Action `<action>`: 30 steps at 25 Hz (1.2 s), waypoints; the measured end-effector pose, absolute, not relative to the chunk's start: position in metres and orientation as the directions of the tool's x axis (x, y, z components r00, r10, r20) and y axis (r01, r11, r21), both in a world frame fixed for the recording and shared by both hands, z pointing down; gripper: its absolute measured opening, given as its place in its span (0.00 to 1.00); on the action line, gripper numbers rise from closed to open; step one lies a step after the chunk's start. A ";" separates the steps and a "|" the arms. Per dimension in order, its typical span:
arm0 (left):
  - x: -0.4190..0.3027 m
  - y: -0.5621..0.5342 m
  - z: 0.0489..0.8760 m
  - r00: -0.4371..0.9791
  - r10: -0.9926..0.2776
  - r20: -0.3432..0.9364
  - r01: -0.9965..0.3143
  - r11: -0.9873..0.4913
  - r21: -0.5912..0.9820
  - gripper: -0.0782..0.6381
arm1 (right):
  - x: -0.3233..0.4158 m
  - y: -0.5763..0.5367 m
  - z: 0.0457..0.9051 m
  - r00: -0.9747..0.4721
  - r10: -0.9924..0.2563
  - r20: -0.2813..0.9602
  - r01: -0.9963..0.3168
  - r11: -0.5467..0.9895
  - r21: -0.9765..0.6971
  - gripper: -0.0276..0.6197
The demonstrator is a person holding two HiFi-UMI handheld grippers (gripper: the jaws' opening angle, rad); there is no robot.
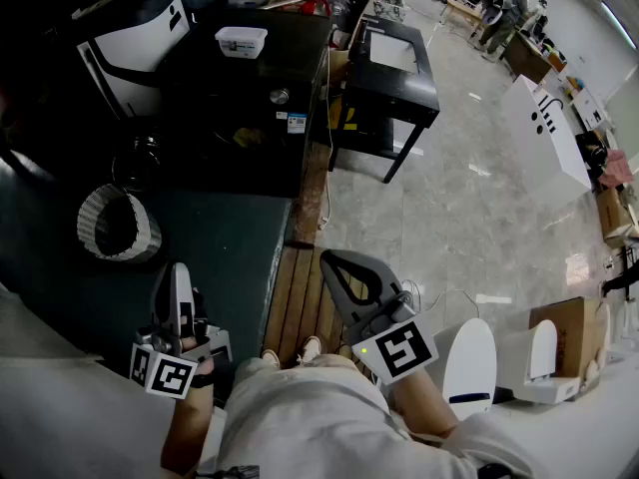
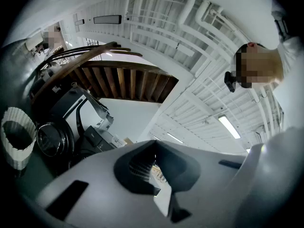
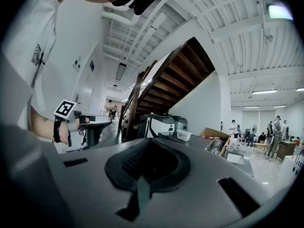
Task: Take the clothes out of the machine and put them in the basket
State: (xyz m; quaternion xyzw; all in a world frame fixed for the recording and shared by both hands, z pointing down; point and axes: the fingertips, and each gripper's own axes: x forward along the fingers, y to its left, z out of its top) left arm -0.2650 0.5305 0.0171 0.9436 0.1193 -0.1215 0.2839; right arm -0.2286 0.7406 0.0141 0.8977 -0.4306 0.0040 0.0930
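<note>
The white woven basket [image 1: 118, 226] stands empty on the dark floor mat, and it also appears at the left edge of the left gripper view as the basket [image 2: 16, 137]. Just behind it is the machine's round dark door [image 1: 140, 158], the same door [image 2: 54, 139] seen beside the basket. No clothes show in any view. My left gripper [image 1: 178, 275] hovers near my body in front of the basket, its jaws [image 2: 154, 144] together and empty. My right gripper [image 1: 331, 262] is held over the wooden slats, shut and empty, pointing level [image 3: 147, 144].
A white and black appliance [image 1: 130, 53] stands behind the door. A dark table [image 1: 250, 98] carries a white tub [image 1: 242, 40]. A black stand [image 1: 394, 68] sits to its right. A wooden staircase [image 3: 171, 80] rises above. People stand far off [image 1: 504, 8].
</note>
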 end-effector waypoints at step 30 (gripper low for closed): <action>-0.237 0.537 0.015 0.951 0.114 -0.286 0.249 -0.833 0.494 0.13 | -0.186 0.737 0.029 0.535 -0.838 0.110 -0.842 -0.517 0.157 0.82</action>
